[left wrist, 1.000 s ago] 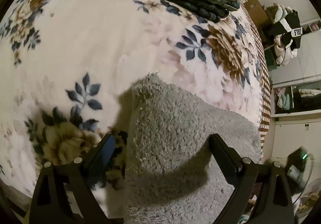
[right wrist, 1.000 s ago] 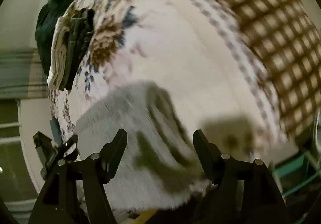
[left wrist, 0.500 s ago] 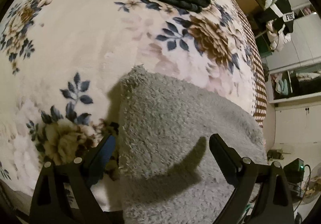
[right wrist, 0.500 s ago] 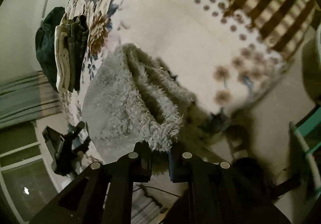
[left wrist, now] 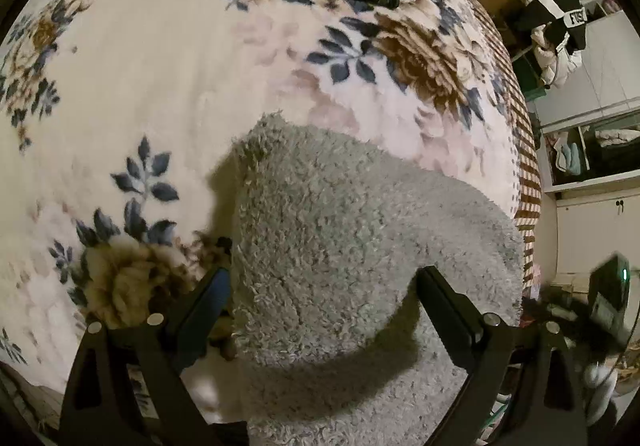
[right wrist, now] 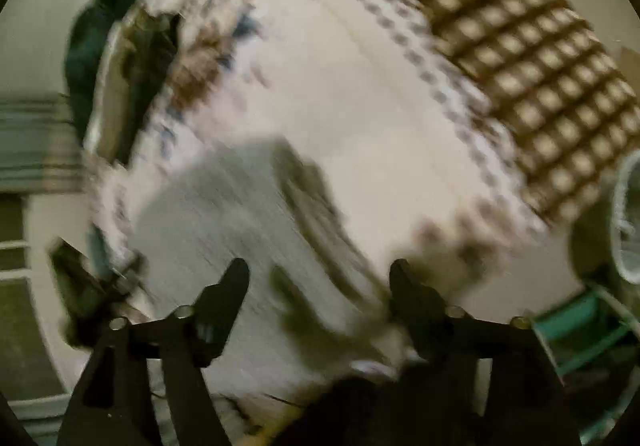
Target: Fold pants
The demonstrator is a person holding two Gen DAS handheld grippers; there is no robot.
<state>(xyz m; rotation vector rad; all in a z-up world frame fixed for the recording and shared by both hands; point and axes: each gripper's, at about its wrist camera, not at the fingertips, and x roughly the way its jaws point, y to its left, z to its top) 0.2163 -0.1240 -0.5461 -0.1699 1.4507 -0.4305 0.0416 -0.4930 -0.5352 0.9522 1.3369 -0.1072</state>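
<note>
Left gripper [left wrist: 322, 290]: you held it spread wide, gripping nothing; the grey fleece pants [left wrist: 352, 246] lay under and ahead of it on the floral blanket [left wrist: 168, 78].
Right gripper [right wrist: 318, 278]: also parted, empty, over the pants' edge.
Risk: a shallow pinch could drag pile, undoing the fold.
Writing: jacket [left wrist: 560, 18] far right, letters unclear.

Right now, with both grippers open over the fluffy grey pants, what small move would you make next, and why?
Probably close the left gripper on the fluffy grey pants: its jaws are open on either side of the folded fabric. The right gripper is open too, and its view is motion-blurred.
</note>
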